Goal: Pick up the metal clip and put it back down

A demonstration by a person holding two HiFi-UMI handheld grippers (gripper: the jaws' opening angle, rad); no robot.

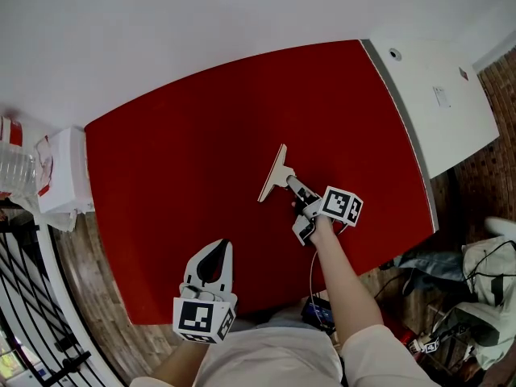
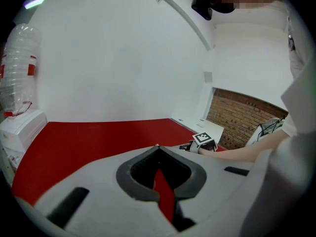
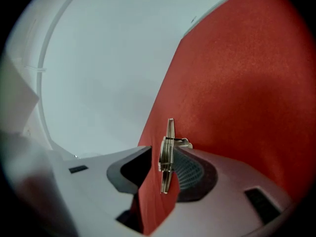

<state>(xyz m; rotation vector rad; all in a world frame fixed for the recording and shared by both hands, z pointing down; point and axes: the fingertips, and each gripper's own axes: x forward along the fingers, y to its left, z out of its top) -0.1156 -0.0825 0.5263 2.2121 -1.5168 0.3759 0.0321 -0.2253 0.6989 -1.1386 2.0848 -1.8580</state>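
The metal clip [image 1: 276,174] lies between the parted jaws of the right gripper [image 1: 297,190], broad end toward ten o'clock; the left gripper [image 1: 219,250], closed and empty, hangs at seven.

Metal clip [image 1: 274,174]: pale, flat, wide-mouthed, resting on red tabletop [image 1: 177,176], near centre.

My table [image 1: 201,135] is a plain deep red, with a white board [image 1: 439,95] along its right edge. The clip [image 1: 274,174] near the middle looks pale silver. The left gripper [image 1: 223,244] and right gripper [image 1: 292,182] are whitish grey with dark grey ribbed pads [image 3: 192,169], and each cube [image 1: 343,205] carries black-and-white square markers. Beyond, the brick [image 2: 242,115] is reddish brown, and the floor [image 1: 109,285] is streaky brown wood.
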